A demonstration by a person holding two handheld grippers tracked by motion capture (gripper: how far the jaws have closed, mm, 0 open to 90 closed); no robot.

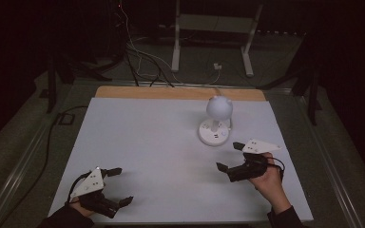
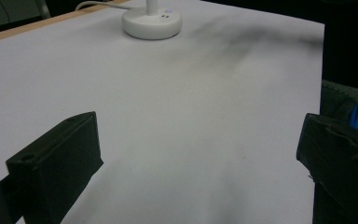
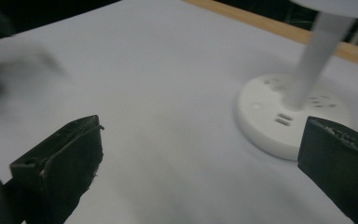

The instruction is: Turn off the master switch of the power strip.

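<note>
A small white desk lamp [image 1: 217, 118] with a round head and a round base stands on the white table top [image 1: 161, 142], right of centre toward the back. Its base [image 2: 152, 22] lies far ahead in the left gripper view, and the base [image 3: 284, 112] with its stem sits close by in the right gripper view. My left gripper [image 1: 119, 185] hovers open near the front left corner with nothing between its jaws. My right gripper [image 1: 230, 156] is open just in front of the lamp base, held by a hand [image 1: 271, 183], and holds nothing.
A wooden strip [image 1: 180, 92] runs along the table's back edge. Cables [image 1: 142, 57] and a white stand [image 1: 214, 28] sit on the dark floor behind. A white cord [image 1: 218, 88] leads off the back from the lamp.
</note>
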